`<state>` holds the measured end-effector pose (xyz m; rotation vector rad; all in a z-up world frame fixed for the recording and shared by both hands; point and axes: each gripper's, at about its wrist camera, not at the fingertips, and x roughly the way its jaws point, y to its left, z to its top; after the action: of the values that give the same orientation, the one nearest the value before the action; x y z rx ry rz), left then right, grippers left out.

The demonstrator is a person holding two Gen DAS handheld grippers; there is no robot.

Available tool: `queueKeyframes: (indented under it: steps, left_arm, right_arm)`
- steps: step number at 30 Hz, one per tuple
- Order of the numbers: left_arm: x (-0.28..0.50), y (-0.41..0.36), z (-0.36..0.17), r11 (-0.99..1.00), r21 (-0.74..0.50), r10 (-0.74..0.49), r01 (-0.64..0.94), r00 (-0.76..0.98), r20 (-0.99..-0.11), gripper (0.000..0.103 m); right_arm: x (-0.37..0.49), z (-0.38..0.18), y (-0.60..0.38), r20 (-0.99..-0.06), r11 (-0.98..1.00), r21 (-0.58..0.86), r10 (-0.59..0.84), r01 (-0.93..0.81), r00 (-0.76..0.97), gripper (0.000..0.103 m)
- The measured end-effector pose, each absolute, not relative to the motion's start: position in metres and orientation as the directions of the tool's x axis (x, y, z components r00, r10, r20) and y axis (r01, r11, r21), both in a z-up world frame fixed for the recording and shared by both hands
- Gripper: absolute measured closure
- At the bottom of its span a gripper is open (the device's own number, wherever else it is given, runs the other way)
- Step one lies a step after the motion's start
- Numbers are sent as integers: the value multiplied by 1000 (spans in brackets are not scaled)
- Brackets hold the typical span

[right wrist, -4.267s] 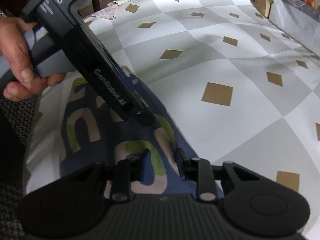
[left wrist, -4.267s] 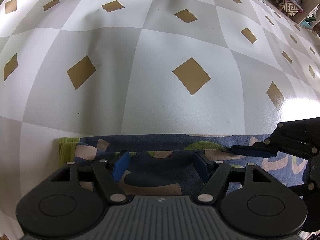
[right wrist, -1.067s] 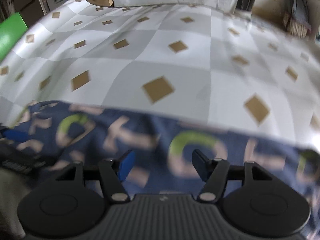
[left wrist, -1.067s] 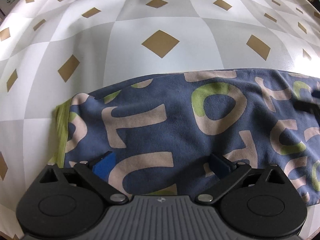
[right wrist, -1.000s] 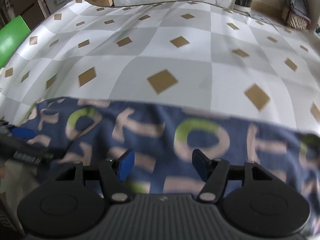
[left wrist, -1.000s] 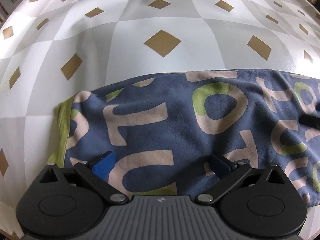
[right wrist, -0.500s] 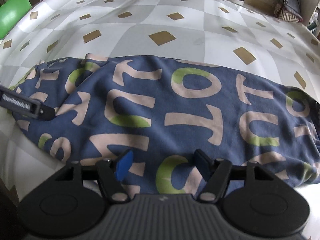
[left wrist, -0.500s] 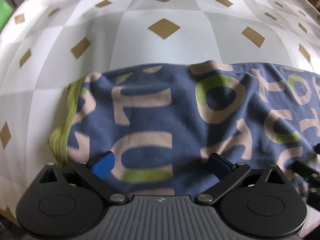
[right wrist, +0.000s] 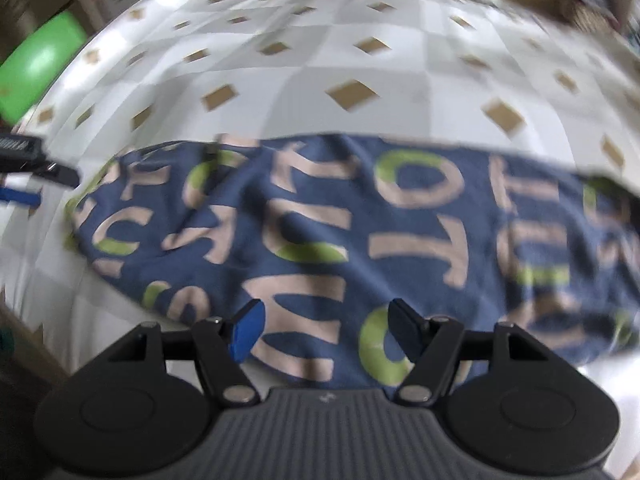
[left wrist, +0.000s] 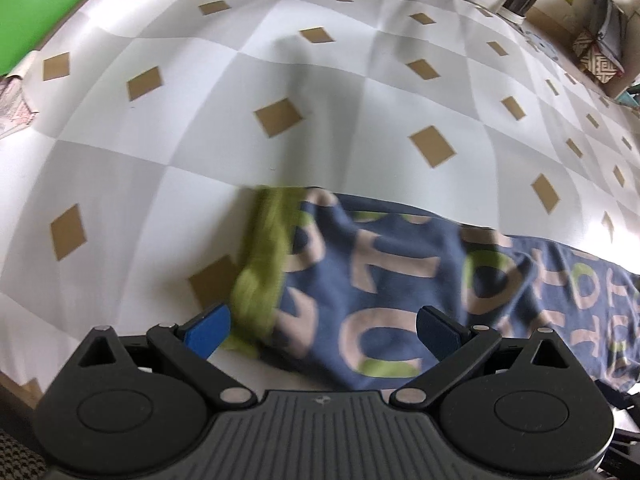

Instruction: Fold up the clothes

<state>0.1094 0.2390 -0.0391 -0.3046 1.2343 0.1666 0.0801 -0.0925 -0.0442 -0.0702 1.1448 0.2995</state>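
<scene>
A blue garment (left wrist: 400, 268) printed with beige and green letters lies folded in a long band on the checked cloth (left wrist: 280, 60). Its green waistband (left wrist: 260, 260) forms the left end. My left gripper (left wrist: 322, 330) hovers open over that left end, with nothing pinched between its blue fingers. In the right wrist view the garment (right wrist: 340, 232) spans the frame, blurred by motion. My right gripper (right wrist: 326, 330) stands open above the garment's near edge, holding nothing. The tip of the left gripper (right wrist: 36, 164) shows at the left edge of the right wrist view.
The white and grey checked cloth with tan diamonds (right wrist: 360, 60) covers the whole surface beyond the garment. A green object (left wrist: 44, 4) lies at the far left. Boxes and a patterned basket (left wrist: 600, 56) stand past the far right edge.
Both grippers have let go and pulled back and up from the garment. The left view has swung leftward, so the green waistband now sits near its centre. The garment lies flat in a wider band.
</scene>
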Motion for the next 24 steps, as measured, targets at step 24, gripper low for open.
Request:
queueKeyframes:
  steps: [24]
  left_arm:
    - [141,260,-96,925,-242,-168,-293,256,-952,15]
  right_arm:
    - [125,-19,-78,-886,919,74,239,-388,398,33]
